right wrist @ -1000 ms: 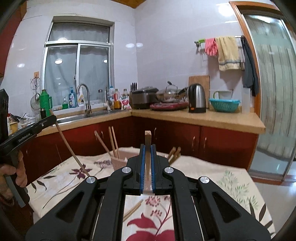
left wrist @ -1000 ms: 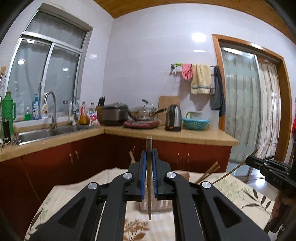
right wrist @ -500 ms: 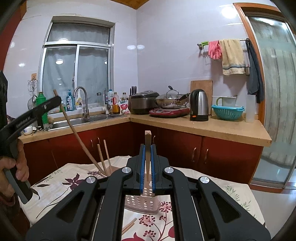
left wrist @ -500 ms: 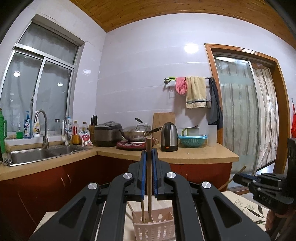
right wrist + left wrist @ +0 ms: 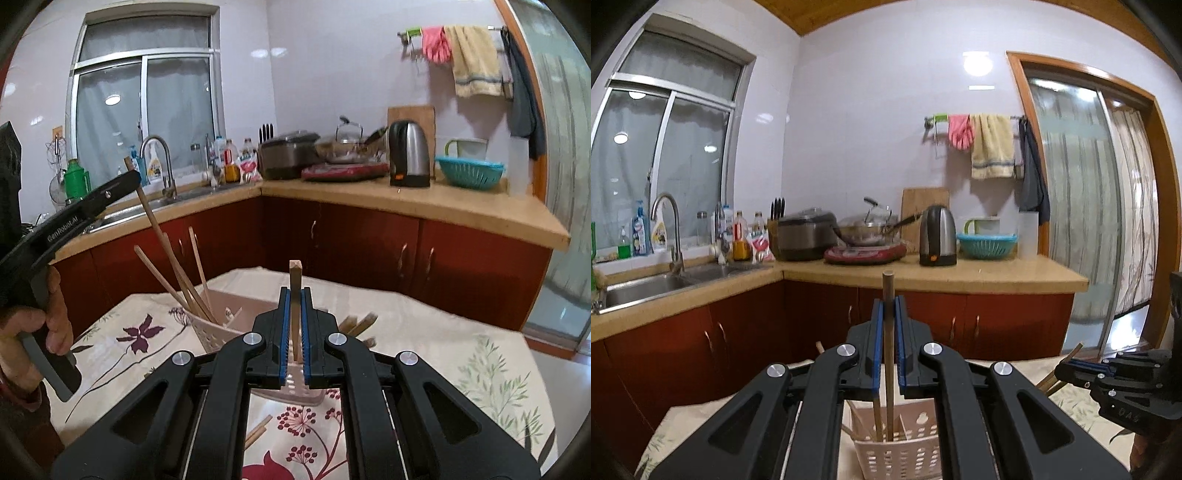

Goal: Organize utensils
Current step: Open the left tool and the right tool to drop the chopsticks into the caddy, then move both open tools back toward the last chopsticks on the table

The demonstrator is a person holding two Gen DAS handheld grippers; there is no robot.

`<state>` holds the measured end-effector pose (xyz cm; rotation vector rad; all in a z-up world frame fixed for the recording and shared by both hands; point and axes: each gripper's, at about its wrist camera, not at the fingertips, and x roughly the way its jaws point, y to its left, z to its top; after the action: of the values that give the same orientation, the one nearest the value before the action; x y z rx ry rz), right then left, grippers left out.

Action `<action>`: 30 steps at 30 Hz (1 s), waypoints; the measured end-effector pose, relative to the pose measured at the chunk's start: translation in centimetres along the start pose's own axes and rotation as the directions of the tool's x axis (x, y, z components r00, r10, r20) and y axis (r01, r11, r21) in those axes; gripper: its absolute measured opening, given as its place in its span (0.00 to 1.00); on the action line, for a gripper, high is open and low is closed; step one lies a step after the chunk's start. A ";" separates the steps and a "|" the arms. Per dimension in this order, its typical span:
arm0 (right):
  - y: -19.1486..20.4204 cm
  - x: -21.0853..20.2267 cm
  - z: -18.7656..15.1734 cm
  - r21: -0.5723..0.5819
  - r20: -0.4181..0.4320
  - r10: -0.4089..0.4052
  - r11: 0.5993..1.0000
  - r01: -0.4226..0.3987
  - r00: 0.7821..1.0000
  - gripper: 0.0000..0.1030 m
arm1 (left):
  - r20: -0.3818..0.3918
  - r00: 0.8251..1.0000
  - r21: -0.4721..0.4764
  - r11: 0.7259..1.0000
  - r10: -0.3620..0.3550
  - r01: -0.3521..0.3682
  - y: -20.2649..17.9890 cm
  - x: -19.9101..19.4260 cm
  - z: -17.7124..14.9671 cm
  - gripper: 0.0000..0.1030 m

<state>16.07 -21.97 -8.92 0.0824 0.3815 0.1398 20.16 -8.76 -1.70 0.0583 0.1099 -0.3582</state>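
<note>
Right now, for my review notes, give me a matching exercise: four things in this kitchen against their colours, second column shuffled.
Things:
1. utensil basket
2. colander
3. glove on the rail
4. claw pads

Colours:
A. teal
B. blue
C. pale beige
D. pink

Pairs: 1-C, 2-A, 3-D, 4-B
</note>
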 end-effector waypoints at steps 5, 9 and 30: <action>0.2 1.2 -0.8 -0.005 -0.035 -0.005 1.000 0.005 0.999 0.06 | -0.069 0.997 0.007 1.000 -0.019 0.020 -0.1 1.4 -1.7 0.07; 0.2 1.1 -1.0 0.002 -0.034 -0.019 1.000 0.019 0.999 0.15 | -0.085 0.996 0.007 1.000 -0.027 0.027 -0.2 1.0 -2.3 0.10; 4.2 -6.2 -7.9 0.053 -0.019 -0.053 0.997 0.054 0.998 0.33 | -0.159 0.986 0.004 0.999 0.053 -0.053 0.6 -7.7 -6.6 0.27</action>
<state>6.93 -18.35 -13.51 0.1232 0.4047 0.0774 12.60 -5.04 -7.30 0.0890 0.2662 -0.2999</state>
